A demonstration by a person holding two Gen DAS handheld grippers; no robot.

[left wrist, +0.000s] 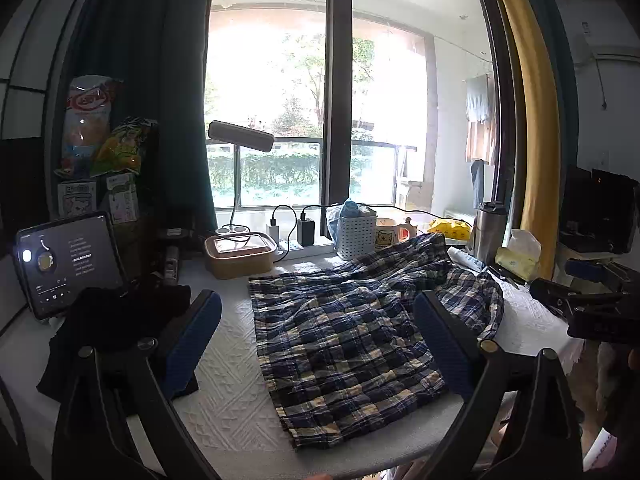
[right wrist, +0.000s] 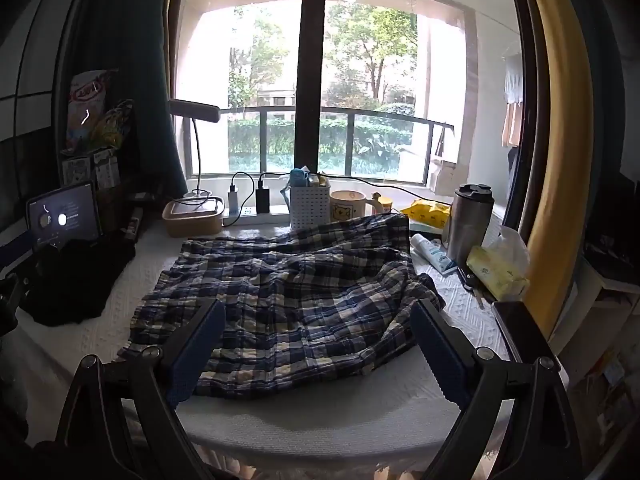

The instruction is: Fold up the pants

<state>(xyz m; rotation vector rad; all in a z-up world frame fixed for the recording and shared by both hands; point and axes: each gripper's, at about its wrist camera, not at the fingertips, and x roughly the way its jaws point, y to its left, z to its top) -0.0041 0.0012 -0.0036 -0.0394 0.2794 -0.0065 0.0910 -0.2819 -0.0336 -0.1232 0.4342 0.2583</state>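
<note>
In the middle of both frames, the plaid pants (left wrist: pixel 352 332) lie spread but rumpled on the white textured table cover (left wrist: pixel 224 392), their far end ridden up against the white perforated basket (left wrist: pixel 357 237) and the bear mug (left wrist: pixel 387 233). You hold the left gripper (left wrist: pixel 318 344) with its jaws wide apart and nothing between the pads, angled slightly down over the near hem, probably so you can pick a corner. Your right gripper (right wrist: pixel 318 346) is likewise spread and empty, tilted a little more steeply toward the bunched cloth in the lower centre of the right wrist view. The pants are not yet folded; judging by the wrinkles, they want flattening first. The dark garment (left wrist: pixel 116 320) sits at lower left beside the tablet (left wrist: pixel 68 260), clear of your working patch. At right, the steel tumbler (right wrist: pixel 470 224) and tissue pack (right wrist: pixel 498 270) stand near the cloth's edge, so a wide sweep could knock them.
</note>
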